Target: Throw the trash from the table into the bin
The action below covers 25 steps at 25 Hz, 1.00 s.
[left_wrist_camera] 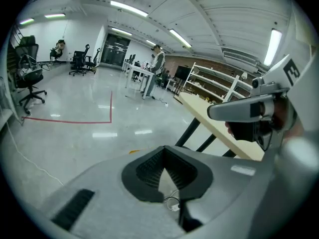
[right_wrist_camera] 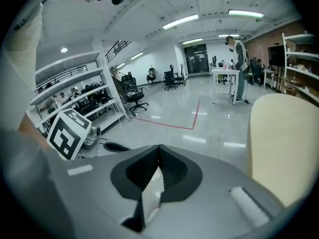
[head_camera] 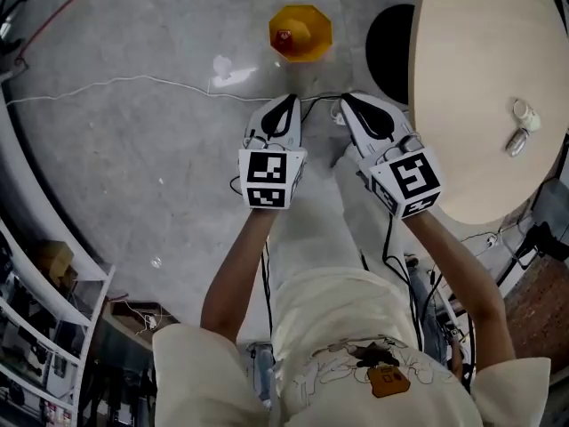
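Trash (head_camera: 521, 128) on table (head_camera: 471, 78), right of R gripper (head_camera: 348, 101)

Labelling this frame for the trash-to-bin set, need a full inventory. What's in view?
table: 1, pale wood, round, upper right
trash: 2 pieces, one white, one silvery, side by side near the table's right edge
bin: 1, yellow, on the floor, top centre
dark round shape: 1, black, on the floor by the table's left edge; cannot tell what it is
cable: 1, white, across the grey floor, upper left
shelving: 1 unit, white, cluttered, lower left
left tongs: 1, grey-white with marker cube, centre, shut, empty
right tongs: 1, same look, beside the left, shut, empty
person: 1, cream shirt, bottom centre
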{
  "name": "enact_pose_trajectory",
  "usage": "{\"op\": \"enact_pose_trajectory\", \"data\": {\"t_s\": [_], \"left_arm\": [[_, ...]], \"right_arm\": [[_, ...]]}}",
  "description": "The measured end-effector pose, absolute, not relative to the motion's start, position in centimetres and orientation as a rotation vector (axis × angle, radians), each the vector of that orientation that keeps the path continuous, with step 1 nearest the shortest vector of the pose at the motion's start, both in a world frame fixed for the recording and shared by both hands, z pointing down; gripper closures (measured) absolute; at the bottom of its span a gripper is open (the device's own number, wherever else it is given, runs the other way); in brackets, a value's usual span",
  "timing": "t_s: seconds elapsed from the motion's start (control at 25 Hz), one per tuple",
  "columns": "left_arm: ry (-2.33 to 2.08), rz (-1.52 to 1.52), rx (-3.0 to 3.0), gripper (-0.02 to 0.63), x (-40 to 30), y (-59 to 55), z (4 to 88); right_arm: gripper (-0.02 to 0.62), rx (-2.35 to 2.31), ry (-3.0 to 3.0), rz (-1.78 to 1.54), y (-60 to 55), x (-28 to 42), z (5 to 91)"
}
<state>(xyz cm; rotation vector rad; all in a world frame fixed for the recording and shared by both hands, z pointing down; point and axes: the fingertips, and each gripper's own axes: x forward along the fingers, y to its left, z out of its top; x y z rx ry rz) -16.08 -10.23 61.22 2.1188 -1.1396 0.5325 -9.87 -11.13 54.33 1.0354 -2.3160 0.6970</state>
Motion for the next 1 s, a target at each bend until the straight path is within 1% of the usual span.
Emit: {"op": "enact_pose_trajectory", "data": {"t_s": [0.16, 0.4, 0.72, 1.0], "left_arm": [[-1.155, 0.502, 2.154, 0.600, -13.5, -7.0, 55.6], [-1.137, 0.509, 2.254, 0.600, -7.2, -2.0, 47.8], [-1.026, 0.527, 2.395, 0.600, 3.1, 3.7, 40.3], [-0.881, 0.559, 2.475, 0.600, 10.0, 9.4, 35.4]], "right_arm": [[0.588, 1.054, -2.403, 0.657, -9.2, -6.5, 48.4], [0.588, 1.129, -2.498, 0.630, -4.1, 0.6, 41.7], [0.588, 1.338, -2.541, 0.636, 2.2, 10.1, 36.5], [0.588, 1.551, -2.493, 0.568, 8.1, 17.7, 33.0]]}}
